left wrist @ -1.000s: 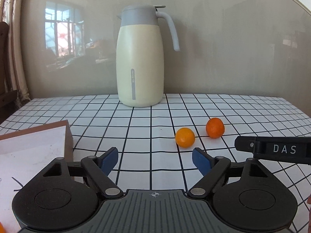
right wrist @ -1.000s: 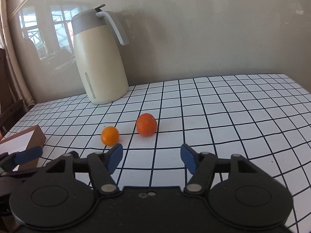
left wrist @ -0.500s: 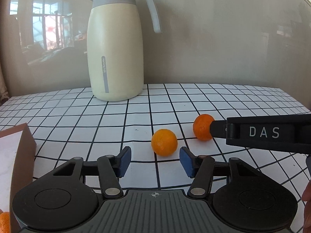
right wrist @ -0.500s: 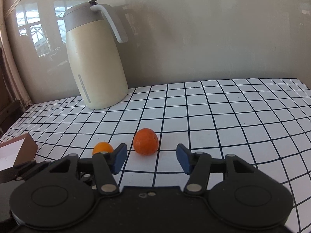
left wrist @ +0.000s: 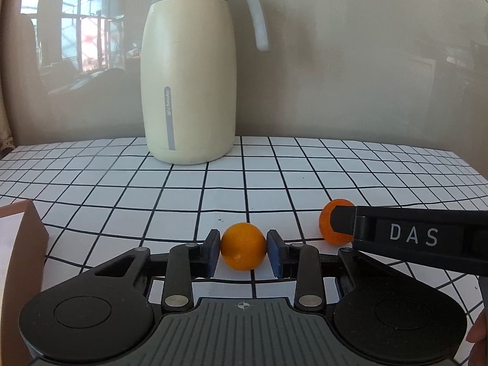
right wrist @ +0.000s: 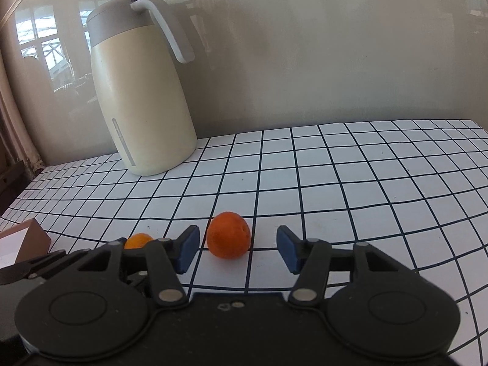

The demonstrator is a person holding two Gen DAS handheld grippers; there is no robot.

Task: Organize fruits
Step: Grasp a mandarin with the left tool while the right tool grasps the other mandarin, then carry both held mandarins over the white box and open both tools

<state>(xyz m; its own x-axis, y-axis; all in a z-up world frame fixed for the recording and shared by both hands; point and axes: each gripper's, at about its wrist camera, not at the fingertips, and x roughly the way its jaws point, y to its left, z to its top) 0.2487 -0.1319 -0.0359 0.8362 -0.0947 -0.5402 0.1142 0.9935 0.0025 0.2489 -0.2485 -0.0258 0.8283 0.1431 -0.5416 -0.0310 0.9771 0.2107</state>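
Two oranges lie on the checked tablecloth (left wrist: 274, 183). My left gripper (left wrist: 243, 253) is shut on the lighter orange (left wrist: 243, 250), its blue pads (left wrist: 274, 253) pressing both sides, with the fruit on the table. In the right wrist view this orange (right wrist: 138, 240) peeks out behind my left finger. My right gripper (right wrist: 236, 251) is open, its pads either side of the darker orange (right wrist: 228, 235) without touching it. That orange (left wrist: 328, 222) shows in the left wrist view, half hidden by the right gripper's finger (left wrist: 411, 235).
A tall cream thermos jug (left wrist: 189, 85) with a grey lid stands at the back of the table, also in the right wrist view (right wrist: 143, 103). A brown cardboard box (left wrist: 18, 244) sits at the left edge. A wall runs behind the table.
My left gripper moved forward and closed on the lighter orange. My right gripper advanced until its open pads flank the darker orange.
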